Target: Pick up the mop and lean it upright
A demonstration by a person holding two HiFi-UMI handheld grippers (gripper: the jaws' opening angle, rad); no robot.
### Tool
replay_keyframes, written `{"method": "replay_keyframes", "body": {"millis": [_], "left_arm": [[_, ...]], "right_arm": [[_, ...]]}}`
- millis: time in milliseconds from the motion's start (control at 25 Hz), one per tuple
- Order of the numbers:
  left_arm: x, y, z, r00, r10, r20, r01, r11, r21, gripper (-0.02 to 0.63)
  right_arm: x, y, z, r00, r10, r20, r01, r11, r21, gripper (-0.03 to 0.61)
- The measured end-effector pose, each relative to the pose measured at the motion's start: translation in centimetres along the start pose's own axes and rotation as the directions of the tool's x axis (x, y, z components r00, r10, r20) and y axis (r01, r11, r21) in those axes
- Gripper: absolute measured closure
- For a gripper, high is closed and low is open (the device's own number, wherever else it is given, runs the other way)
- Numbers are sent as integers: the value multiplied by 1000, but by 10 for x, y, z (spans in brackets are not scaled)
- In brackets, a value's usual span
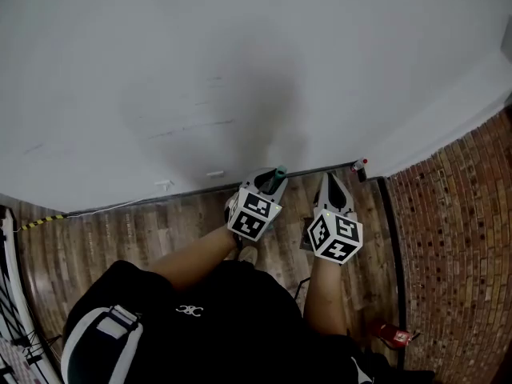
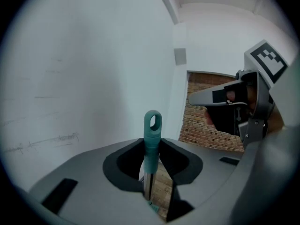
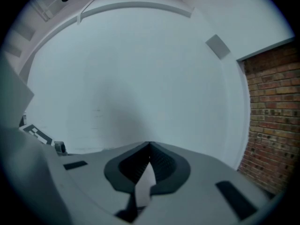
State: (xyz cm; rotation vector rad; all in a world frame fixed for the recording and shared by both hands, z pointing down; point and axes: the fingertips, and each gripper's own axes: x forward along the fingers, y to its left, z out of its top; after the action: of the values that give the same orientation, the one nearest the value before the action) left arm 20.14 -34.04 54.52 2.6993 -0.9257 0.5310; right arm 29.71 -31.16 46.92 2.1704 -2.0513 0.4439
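Left gripper (image 2: 152, 146): clamped on the mop handle (image 2: 153, 125), jaws pressed against the metal shaft from both sides. Grips just below the teal cap, with the hanging loop poking up past the jaw tips. Holds the handle upright in the left gripper view, against the white wall (image 2: 93, 55). No sign of the mop's head in any view.

From the head view: left gripper (image 1: 270, 178) reaching forward on a bare forearm, marker cube (image 1: 252, 216) facing up, teal handle end (image 1: 280, 172) just beyond the tips and close to the foot of the wall (image 1: 240, 70).

Right gripper (image 3: 150, 146): jaws closed tip to tip, with nothing between them, only a sliver of pale wall showing through the slot lower down. Sits just beside the left gripper in the head view (image 1: 332, 184), apart from the handle, with its own cube (image 1: 336, 238) facing up. Also in sight at the right of the left gripper view (image 2: 194, 97).

Further out: wooden plank floor (image 1: 120, 230) below both grippers, brick surface (image 1: 456, 238) off to the right, a small red object (image 1: 392, 334) on the floor near the brick edge.
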Motion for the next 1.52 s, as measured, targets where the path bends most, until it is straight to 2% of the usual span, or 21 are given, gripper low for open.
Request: {"method": "replay_keyframes", "body": {"millis": [560, 880, 1000, 1240, 1520], "left_arm": [[1, 4, 0, 1000, -10, -8, 10, 1000, 6, 511], [3, 16, 0, 1000, 13, 0, -13, 1000, -16, 511], [8, 31, 1, 999, 42, 0, -42, 999, -28, 511], [17, 65, 5, 995, 94, -8, -95, 988, -120, 511], [25, 110, 3, 977, 211, -29, -213, 968, -130, 511]], "right_arm": [[0, 2, -6, 1000, 2, -6, -2, 1000, 27, 565], [-2, 17, 3, 1000, 28, 15, -27, 999, -33, 565], [-5, 21, 4, 999, 38, 20, -38, 999, -38, 565], [-15, 11, 4, 1000, 13, 22, -12, 999, -41, 565], [-32, -18, 4, 998, -51, 36, 51, 999, -11, 565]]}}
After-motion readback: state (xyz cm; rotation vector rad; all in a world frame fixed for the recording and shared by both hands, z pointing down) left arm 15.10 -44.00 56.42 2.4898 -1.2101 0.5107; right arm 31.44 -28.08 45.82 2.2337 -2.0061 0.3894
